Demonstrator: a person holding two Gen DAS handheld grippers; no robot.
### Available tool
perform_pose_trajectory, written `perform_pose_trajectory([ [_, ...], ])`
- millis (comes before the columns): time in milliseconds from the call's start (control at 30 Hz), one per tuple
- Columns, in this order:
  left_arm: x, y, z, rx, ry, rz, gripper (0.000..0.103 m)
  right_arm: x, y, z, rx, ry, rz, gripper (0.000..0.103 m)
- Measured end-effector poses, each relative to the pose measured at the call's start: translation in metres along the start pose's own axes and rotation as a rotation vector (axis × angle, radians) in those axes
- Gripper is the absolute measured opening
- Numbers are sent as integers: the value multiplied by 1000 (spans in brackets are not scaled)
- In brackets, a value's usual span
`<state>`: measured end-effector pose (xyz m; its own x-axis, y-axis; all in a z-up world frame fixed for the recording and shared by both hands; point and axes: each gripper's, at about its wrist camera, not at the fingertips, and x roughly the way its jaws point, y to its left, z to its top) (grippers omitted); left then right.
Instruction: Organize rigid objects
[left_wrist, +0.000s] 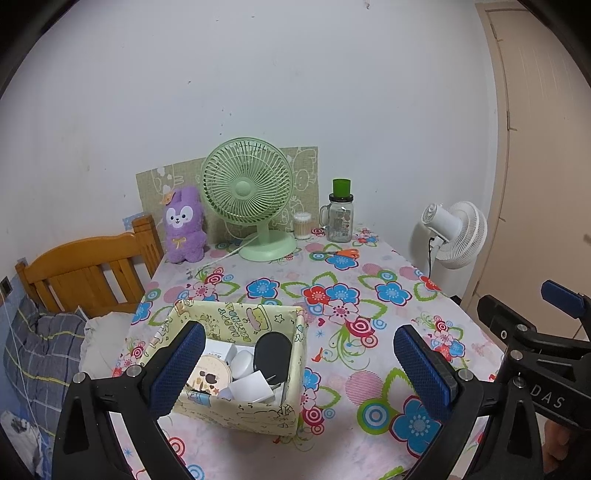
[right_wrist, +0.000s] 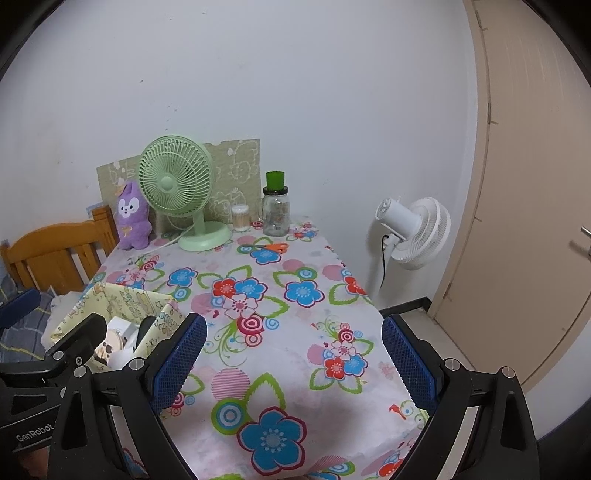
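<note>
A pale yellow cartoon-print box (left_wrist: 236, 410) stands on the flowered tablecloth (left_wrist: 351, 317) near the front left. Inside lie a round tin (left_wrist: 208, 376), a black oval case (left_wrist: 272, 352) and white blocks (left_wrist: 253, 387). My left gripper (left_wrist: 299, 369) is open above the table, its left finger over the box's near corner, nothing between the pads. My right gripper (right_wrist: 293, 360) is also open and empty, over bare cloth to the right of the box (right_wrist: 122, 302). Orange-handled scissors (left_wrist: 338, 253) lie far back on the table.
Along the back stand a green desk fan (left_wrist: 245, 192), a purple plush rabbit (left_wrist: 183, 225), a cotton swab tub (left_wrist: 302, 226) and a glass jar with a green cap (left_wrist: 340, 218). A wooden bed frame (left_wrist: 85, 273) is left; a white floor fan (right_wrist: 417, 232) and door (right_wrist: 524, 221) right.
</note>
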<state>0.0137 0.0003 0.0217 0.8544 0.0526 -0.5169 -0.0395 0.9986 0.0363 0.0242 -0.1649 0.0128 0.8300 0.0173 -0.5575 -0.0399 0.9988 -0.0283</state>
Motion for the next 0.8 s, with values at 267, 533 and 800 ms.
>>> perform_pose_trajectory([
  [267, -1, 0, -1, 3, -3, -5, 103, 1, 0, 1, 6, 5, -4, 97],
  [533, -2, -1, -1, -2, -8, -4, 103, 1, 2, 1, -6, -1, -5, 97],
  [800, -6, 1, 0, -11, -18, -1, 103, -3, 6, 2, -13, -13, -6, 97],
])
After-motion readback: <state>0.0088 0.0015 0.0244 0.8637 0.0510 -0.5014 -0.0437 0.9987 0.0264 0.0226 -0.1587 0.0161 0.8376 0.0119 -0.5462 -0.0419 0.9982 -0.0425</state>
